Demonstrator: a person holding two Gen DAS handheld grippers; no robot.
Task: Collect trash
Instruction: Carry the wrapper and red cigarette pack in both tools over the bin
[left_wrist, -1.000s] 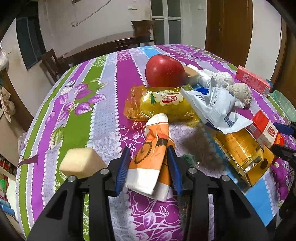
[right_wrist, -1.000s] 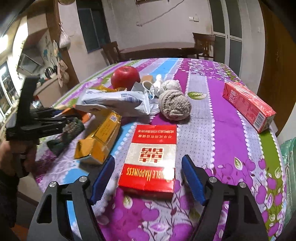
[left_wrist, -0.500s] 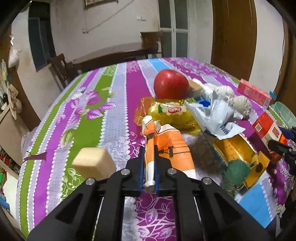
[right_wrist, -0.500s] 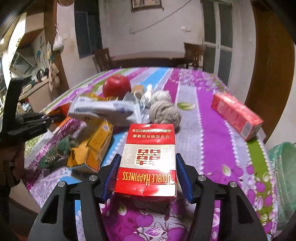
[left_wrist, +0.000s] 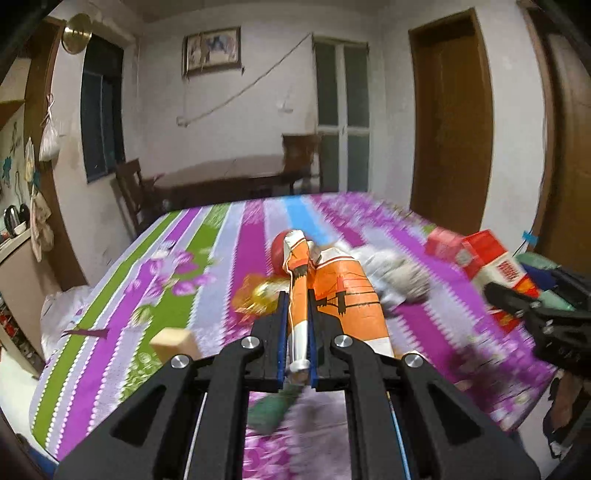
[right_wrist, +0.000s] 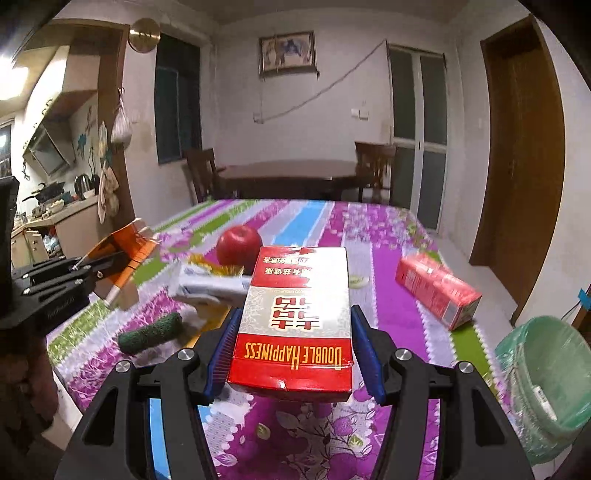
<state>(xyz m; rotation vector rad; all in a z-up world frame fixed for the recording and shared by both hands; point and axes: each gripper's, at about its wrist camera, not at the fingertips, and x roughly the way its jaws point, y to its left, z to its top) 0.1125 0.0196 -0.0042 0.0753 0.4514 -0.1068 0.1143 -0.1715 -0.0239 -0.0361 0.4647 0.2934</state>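
Note:
My left gripper (left_wrist: 297, 317) is shut on an orange and white snack wrapper (left_wrist: 343, 295), which hangs lifted above the striped tablecloth (left_wrist: 207, 266). From the right wrist view the same left gripper (right_wrist: 107, 264) and its wrapper (right_wrist: 125, 247) show at the left. My right gripper (right_wrist: 295, 350) is shut on a red and silver Double Happiness carton (right_wrist: 295, 314), held off the table. That carton (left_wrist: 495, 266) and the right gripper (left_wrist: 517, 299) appear at the right of the left wrist view.
On the table lie a red apple (right_wrist: 238, 249), a white-blue wrapper (right_wrist: 210, 282), a green scouring pad (right_wrist: 149, 332), a red box (right_wrist: 436, 290), a yellow wrapper (left_wrist: 258, 295) and a tan block (left_wrist: 171, 341). A green-lined bin (right_wrist: 546, 387) stands beside the table at right.
Both grippers closed, the left on the orange wrapper and the right on the red carton, then both lifted their loads off the table and tilted upward.

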